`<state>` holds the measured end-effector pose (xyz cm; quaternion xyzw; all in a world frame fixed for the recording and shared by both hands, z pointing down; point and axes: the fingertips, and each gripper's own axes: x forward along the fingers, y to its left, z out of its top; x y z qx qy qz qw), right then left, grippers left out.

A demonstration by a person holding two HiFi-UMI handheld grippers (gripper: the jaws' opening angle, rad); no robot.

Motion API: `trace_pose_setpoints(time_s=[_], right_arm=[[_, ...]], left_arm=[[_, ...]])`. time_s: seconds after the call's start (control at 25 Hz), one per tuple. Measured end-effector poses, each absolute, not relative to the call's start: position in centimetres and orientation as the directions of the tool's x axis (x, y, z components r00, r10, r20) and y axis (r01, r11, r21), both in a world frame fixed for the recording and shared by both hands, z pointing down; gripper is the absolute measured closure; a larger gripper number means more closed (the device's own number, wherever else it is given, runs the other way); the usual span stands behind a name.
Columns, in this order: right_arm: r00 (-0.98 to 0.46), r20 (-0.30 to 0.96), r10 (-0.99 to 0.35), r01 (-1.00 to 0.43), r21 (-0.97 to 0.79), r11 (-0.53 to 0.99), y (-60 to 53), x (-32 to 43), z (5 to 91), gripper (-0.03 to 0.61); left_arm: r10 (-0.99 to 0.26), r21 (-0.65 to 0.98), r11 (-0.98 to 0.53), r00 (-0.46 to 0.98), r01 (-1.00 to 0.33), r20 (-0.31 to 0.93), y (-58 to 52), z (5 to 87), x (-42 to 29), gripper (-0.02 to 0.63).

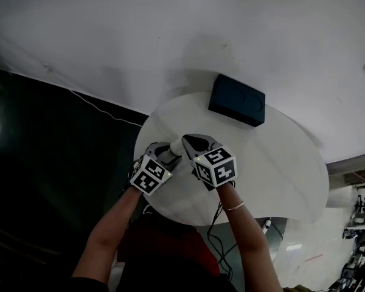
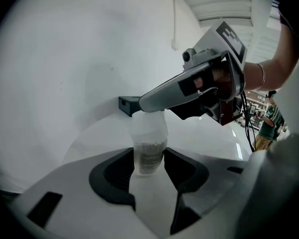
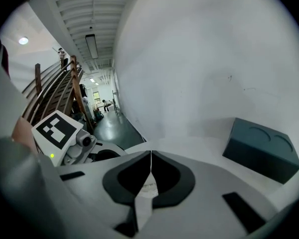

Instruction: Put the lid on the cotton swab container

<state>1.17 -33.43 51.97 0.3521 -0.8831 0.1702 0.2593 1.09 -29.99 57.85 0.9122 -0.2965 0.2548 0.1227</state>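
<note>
The left gripper (image 2: 149,164), low centre of its view, is clamped on the upright cotton swab container (image 2: 150,151); the lid (image 2: 148,126) appears seated on top, at frame centre, under the right gripper (image 3: 150,158), whose jaws are pressed together, empty; capping is judged in hand; a straight downward press is called for.
</note>
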Motion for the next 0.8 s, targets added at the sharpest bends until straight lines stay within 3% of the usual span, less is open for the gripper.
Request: trace_pose_setpoints(time_s=[0.8], right_arm=[[-0.628,0.474,-0.617,-0.746,-0.143,0.650,-32.5,2.5,52.4,0.563]], left_arm=[[-0.485,0.065,-0.794,0.695,-0.604,0.530,-30.2,58.0,1.5,0.405]])
